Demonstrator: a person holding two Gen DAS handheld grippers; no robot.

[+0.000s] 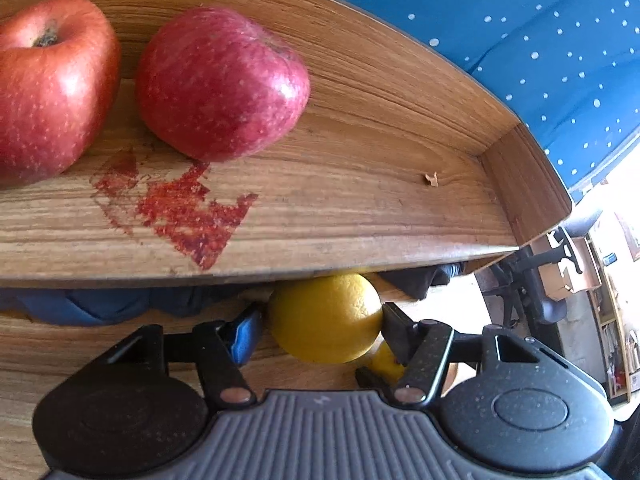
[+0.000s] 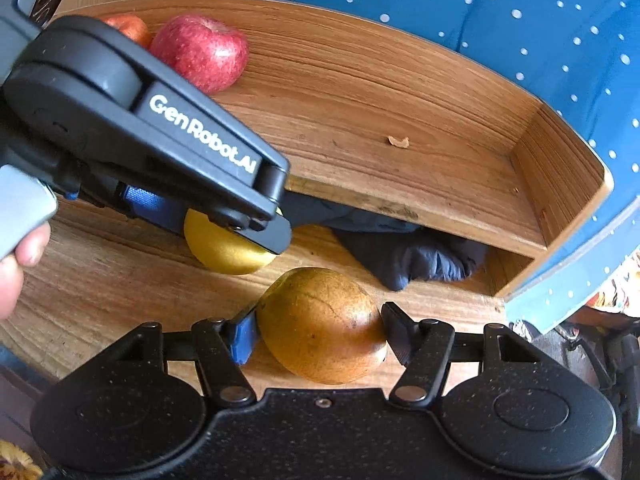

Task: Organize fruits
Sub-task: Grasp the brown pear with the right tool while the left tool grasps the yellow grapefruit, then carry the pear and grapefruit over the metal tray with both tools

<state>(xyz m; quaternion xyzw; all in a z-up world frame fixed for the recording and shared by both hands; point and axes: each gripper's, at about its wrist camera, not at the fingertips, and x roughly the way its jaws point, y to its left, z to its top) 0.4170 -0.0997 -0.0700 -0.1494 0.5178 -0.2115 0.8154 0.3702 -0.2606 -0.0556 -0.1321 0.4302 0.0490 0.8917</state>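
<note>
My left gripper is shut on a yellow lemon, held just in front of the lower edge of a wooden tray. Two red apples lie in the tray's far left: one near the middle, another at the left edge. In the right wrist view my right gripper is shut on a brownish-yellow pear above the lower wooden surface. The left gripper with its lemon shows there too, ahead and to the left. The apples rest at the tray's back left.
A red stain and a small crumb mark the tray floor. A dark blue cloth is bunched under the tray's front edge. Blue dotted fabric lies behind the tray. A hand shows at left.
</note>
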